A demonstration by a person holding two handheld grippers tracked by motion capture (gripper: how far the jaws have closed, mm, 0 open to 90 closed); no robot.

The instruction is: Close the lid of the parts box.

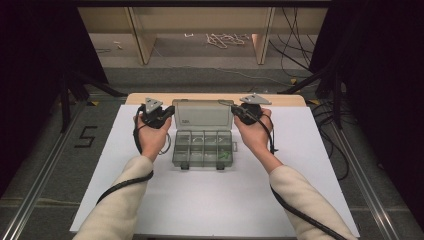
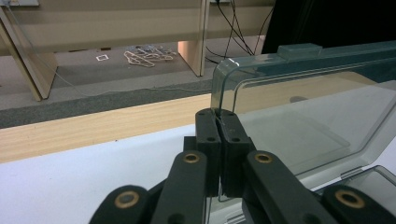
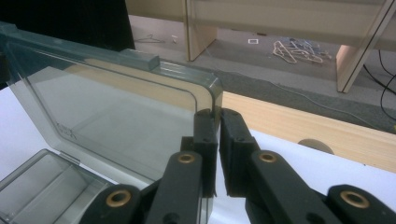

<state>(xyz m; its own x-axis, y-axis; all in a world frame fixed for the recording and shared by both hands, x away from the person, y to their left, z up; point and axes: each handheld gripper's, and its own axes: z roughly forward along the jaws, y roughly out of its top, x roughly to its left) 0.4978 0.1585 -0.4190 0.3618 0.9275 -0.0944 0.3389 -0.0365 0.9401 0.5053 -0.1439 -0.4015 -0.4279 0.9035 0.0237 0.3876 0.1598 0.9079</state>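
Right now, operator, this is how your scene stands.

Box: your clear plastic compartment box point(image 1: 202, 148) sits at the centre of the high view, on the white table top point(image 1: 210, 200), between your two hands.
Lid: the box's transparent lid point(image 1: 202, 114) stands raised behind the tray, its face toward you, and takes up the upper middle of the box in the high view.
Left gripper: your left gripper point(image 2: 219, 122) is clenched on the lid's side edge; in the left gripper view the black jaws meet at lower centre, with the thin edge of the lid point(image 2: 299, 116) pinched between them just under its rounded upper corner.
Right gripper: your right gripper point(image 3: 217, 122) is grasping the opposite side edge of the lid point(image 3: 116, 112); in the right gripper view the pane runs down between the jaws, again close under the rounded corner, though a narrow gap shows beside the far jaw.
Hands: your left hand point(image 1: 151, 134) lies left of centre in the high view and your right hand point(image 1: 256, 131) right of centre, both level with the lid, with pale sleeves coming in from the bottom corners.
Tray: the compartments point(image 1: 204, 142) lie open below the lid; something small and green point(image 1: 224, 155) rests in a lower right cell, too small to make out.
Table edge: a wooden strip point(image 2: 93, 126) borders the white surface beyond the lid.
Floor: pale cord point(image 1: 226, 38) lies tangled at the upper centre of the high view.
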